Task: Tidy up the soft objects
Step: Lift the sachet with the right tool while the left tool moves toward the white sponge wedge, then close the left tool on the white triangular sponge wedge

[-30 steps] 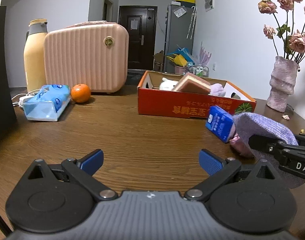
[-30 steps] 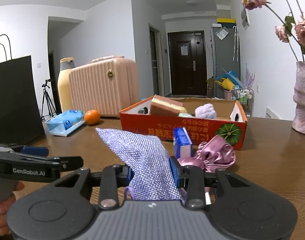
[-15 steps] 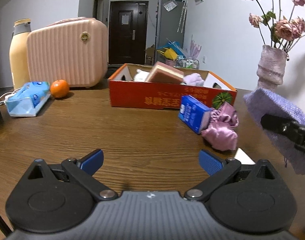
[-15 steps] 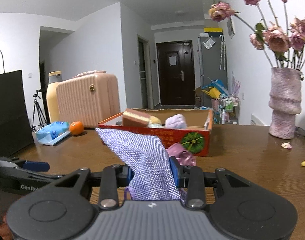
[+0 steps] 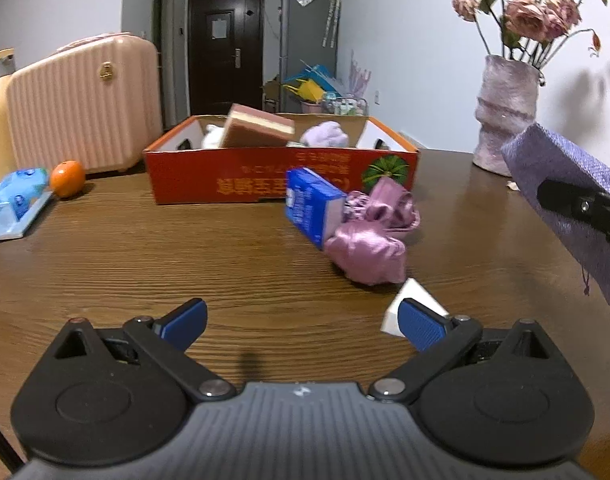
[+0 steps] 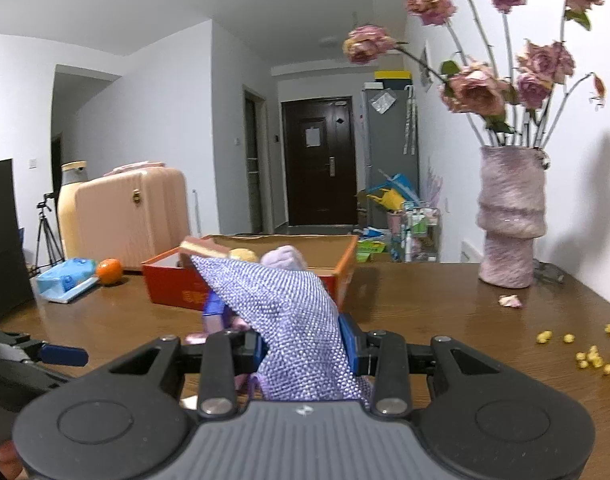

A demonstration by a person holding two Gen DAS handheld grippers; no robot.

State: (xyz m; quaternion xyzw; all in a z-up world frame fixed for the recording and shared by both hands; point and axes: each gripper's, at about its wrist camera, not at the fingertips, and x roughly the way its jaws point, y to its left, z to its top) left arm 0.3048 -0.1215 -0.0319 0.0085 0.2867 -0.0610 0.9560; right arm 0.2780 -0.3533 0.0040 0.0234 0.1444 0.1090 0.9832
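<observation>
1. We see the wooden table (image 5: 145,264) spread under and ahead of both tools.
2. Far ahead-left of the left gripper stands a pink suitcase (image 5: 85,104), upright at the table's far edge.
3. Straight ahead of the left gripper sits the orange cardboard box (image 5: 281,176). A layered sponge block (image 5: 257,130) leans tilted inside it, with a lilac plush lump (image 5: 325,134) to that block's right.
4. Ahead-right of both tools stands a pink vase (image 6: 509,216) with dried roses (image 6: 477,88).
5. The right gripper (image 6: 301,350) is clamped on the purple woven cloth (image 6: 293,320), blue pads pressing both sides. The cloth rises forward from the grip, off the table. From the left wrist it shows at the right edge (image 5: 573,204).
6. Between the left gripper and the box lies a crumpled pink satin cloth (image 5: 369,240), touching a blue tissue pack (image 5: 309,206) on its left.
7. The left gripper (image 5: 301,320) stands wide open, nothing between its blue pads (image 5: 185,318), above bare table.
8. Far left of it lies a blue wet-wipes pack (image 5: 13,204), an orange (image 5: 67,173) just beside it.
9. A white scrap (image 5: 409,304) lies on the table just behind the left gripper's right pad.
10. Yellow crumbs (image 6: 585,352) are scattered ahead-right of the right gripper.
</observation>
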